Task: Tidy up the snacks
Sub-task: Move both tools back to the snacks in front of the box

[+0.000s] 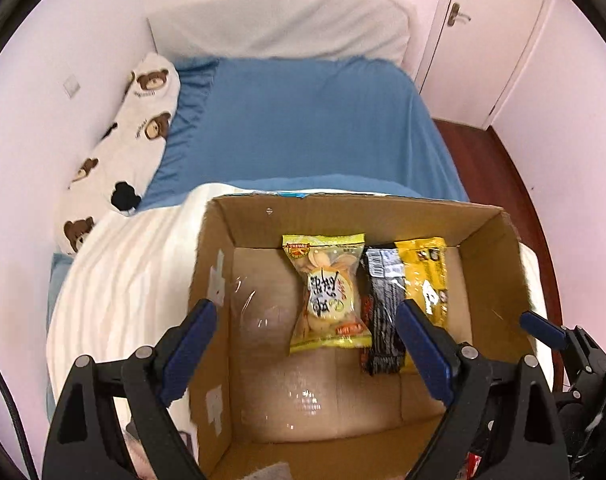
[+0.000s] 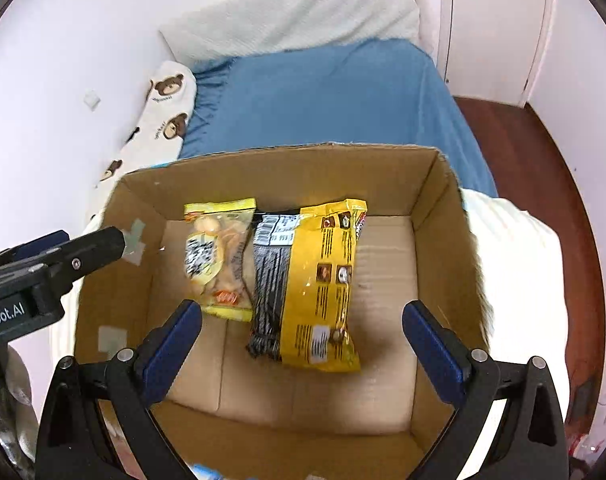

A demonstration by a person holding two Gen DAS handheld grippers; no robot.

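Three snack packets lie side by side on the floor of the open cardboard box (image 2: pixel 287 168), against its far wall: pale yellow chip bag (image 2: pixel 219 258) left, black packet (image 2: pixel 269 280) middle, yellow packet (image 2: pixel 327 280) right, overlapping the black one. Left hand-held gripper (image 1: pixel 307 344) hovers over the box, jaws wide apart, holding nothing. Right hand-held gripper (image 2: pixel 303 344) likewise, spread wide and empty. Box sits on a white blanket (image 1: pixel 123 280) on the blue-sheeted bed (image 1: pixel 303 128); bear-print pillow (image 1: pixel 135 128) by the wall.

The yellow packet (image 1: pixel 427 280) overlaps the black packet (image 1: pixel 383 312), hiding its right side; print on both is too small to read.
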